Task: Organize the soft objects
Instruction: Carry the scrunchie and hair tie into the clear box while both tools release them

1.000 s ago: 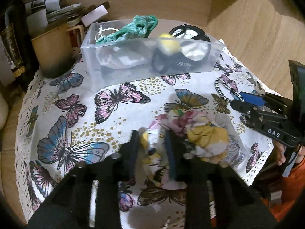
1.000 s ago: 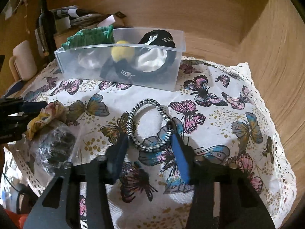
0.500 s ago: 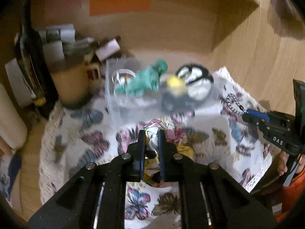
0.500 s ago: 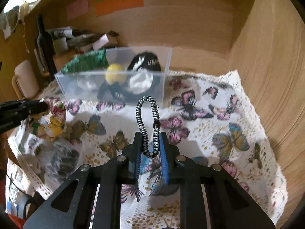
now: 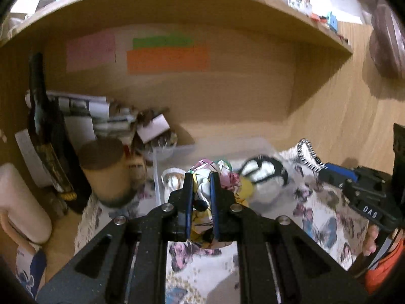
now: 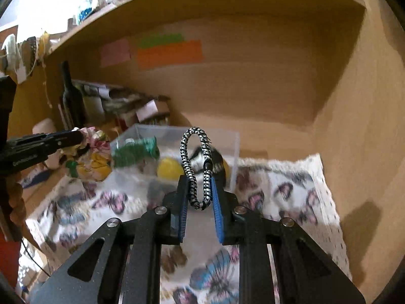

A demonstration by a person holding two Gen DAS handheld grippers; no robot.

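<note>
My left gripper [image 5: 200,177] is shut on a floral scrunchie [image 5: 222,177], pink, yellow and white, held in the air in front of the clear plastic bin [image 5: 177,149]. It also shows in the right wrist view [image 6: 93,152] at the left. My right gripper [image 6: 200,179] is shut on a black-and-white braided hair tie [image 6: 196,162], a loop standing up between the fingers, lifted above the butterfly cloth [image 6: 278,192]. The bin [image 6: 235,147] holds a green scrunchie [image 6: 134,149], a yellow ball [image 6: 168,168] and black-and-white items. The hair tie also shows in the left wrist view [image 5: 307,152].
A brown mug [image 5: 106,172], a dark bottle [image 5: 48,136] and stacked papers and boxes [image 5: 121,121] stand at the back left. A wooden shelf [image 5: 177,5] overhangs the nook. A wooden wall [image 6: 354,126] closes the right side.
Both grippers closed on their items and lifted them off the cloth. Both have risen and tilted up toward the bin, so the shelf and back wall now show.
</note>
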